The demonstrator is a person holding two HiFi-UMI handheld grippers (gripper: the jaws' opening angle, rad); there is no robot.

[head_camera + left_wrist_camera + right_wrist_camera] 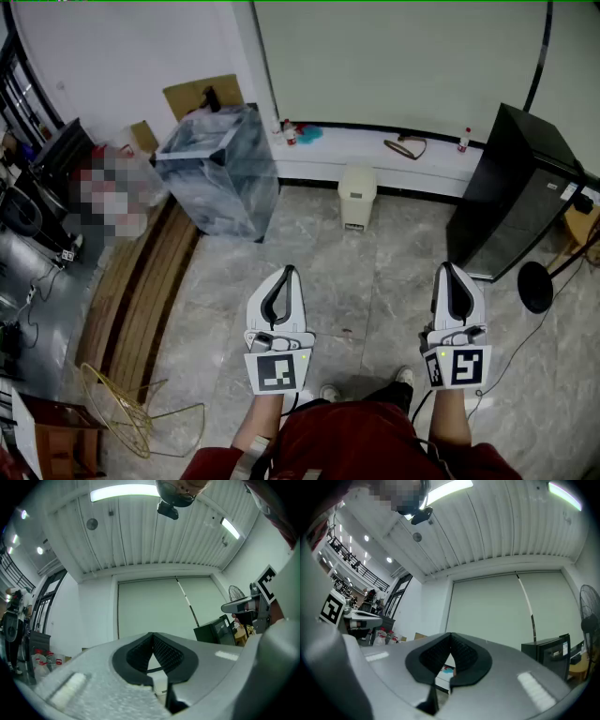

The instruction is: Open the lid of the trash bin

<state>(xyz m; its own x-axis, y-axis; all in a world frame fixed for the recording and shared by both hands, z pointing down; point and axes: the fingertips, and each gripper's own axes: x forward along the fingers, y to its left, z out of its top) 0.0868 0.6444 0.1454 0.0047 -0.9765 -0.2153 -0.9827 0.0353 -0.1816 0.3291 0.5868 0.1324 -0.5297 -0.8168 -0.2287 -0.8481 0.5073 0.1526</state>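
Note:
A small cream trash bin (357,196) with its lid down stands on the marble floor in front of the white wall ledge, far ahead of both grippers. My left gripper (289,269) is held level above the floor at the lower middle, its jaws shut with nothing between them. My right gripper (447,267) hovers beside it on the right, also shut and empty. In the left gripper view the tips (152,634) meet against the wall. The right gripper view shows its tips (450,634) together too. The bin shows in neither gripper view.
A clear plastic-wrapped box (222,169) stands at the back left. A black cabinet (514,192) sits at the right, with a fan base (537,287) beside it. A gold wire frame (131,412) lies at the lower left. Wooden planks (141,286) run along the left.

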